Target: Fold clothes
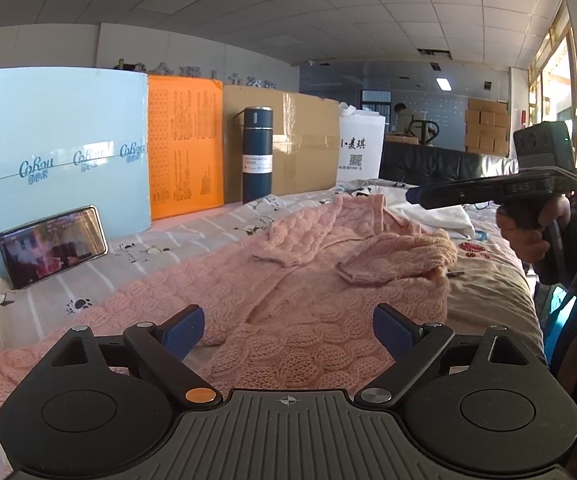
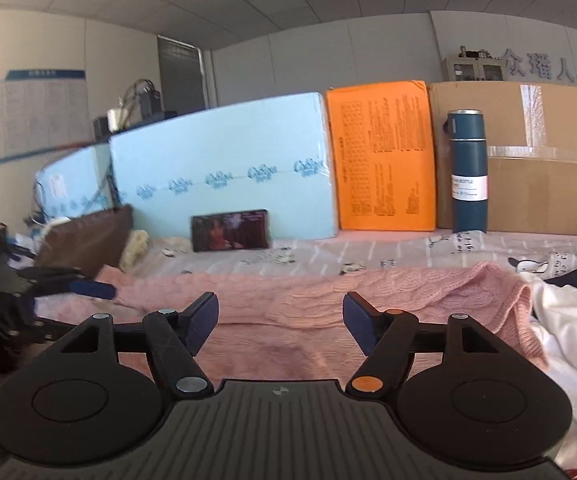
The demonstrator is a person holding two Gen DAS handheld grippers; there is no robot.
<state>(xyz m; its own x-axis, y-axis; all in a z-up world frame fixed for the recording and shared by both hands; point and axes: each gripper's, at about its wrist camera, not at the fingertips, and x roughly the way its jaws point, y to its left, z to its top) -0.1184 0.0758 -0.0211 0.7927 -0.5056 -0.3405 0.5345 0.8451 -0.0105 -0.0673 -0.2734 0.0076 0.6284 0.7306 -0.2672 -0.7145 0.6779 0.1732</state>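
Pink knit sweater (image 1: 288,280) rumpled on the bed (image 1: 484,280), near edge cut off, left hand-held gripper (image 1: 288,330) gaping just above it, right hand-held gripper (image 2: 280,326) gaping over its hem, both empty

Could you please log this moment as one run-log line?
pink sweater: sleeves folded in | left gripper: open, empty | right gripper: open, empty

A bed (image 1: 100,276) covered with a grey striped cartoon-print sheet carries everything. A pink knitted sweater (image 1: 288,292) lies spread across its middle, partly rumpled. Behind it a phone (image 1: 53,245) leans against a pale blue box (image 1: 56,152), and a dark blue bottle (image 1: 257,155) stands upright. White clothing (image 1: 436,216) lies beyond the sweater.
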